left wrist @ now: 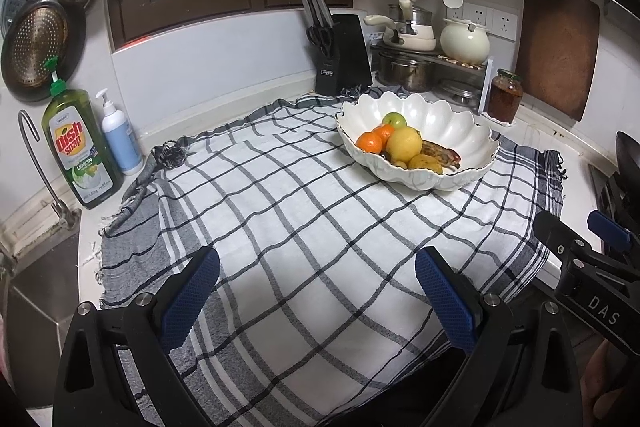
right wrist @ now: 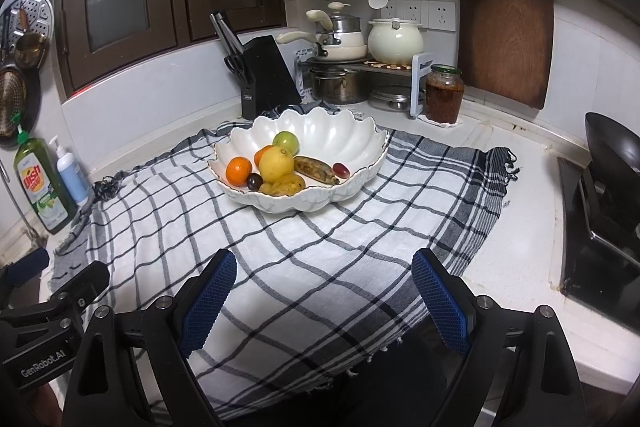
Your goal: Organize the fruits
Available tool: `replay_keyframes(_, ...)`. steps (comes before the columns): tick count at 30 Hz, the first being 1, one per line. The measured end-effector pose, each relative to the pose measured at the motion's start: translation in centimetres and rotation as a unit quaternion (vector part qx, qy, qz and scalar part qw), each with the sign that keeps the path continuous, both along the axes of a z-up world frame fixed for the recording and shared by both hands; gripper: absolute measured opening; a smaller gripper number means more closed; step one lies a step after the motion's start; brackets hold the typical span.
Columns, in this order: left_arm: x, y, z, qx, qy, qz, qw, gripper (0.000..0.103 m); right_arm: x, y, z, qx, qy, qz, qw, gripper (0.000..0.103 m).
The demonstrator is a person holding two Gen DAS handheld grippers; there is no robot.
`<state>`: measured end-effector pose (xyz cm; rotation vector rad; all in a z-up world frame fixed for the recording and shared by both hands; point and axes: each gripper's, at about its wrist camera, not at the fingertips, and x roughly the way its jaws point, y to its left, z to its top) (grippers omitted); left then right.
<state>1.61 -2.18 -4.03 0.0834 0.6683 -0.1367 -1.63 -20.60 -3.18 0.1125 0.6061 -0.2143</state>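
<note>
Checked cloth (left wrist: 320, 227) is covering the counter (right wrist: 520, 247), carrying a scalloped bowl (right wrist: 340, 135) of fruit; left tool (left wrist: 316, 287) and right tool (right wrist: 324, 287) are hovering agape, empty.

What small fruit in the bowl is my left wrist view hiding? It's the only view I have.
Observer: The right wrist view shows a dark round fruit at the front of the bowl, between the orange and the lemon.
Operator: Anything past the banana?
Observer: Yes, a red grape lies right by the banana's far right end.
Operator: Are my right fingers holding anything?
Observer: No. The right gripper is open and empty above the checked cloth, well short of the bowl.
</note>
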Motion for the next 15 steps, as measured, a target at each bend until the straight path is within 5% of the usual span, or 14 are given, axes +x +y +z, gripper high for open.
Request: replay_keyframes(15, 0.07, -0.42, -0.49, -0.003, 0.009, 0.000, 1.0000, 0.100, 0.01, 0.20, -0.18, 0.003, 0.003, 0.000, 1.000, 0.090)
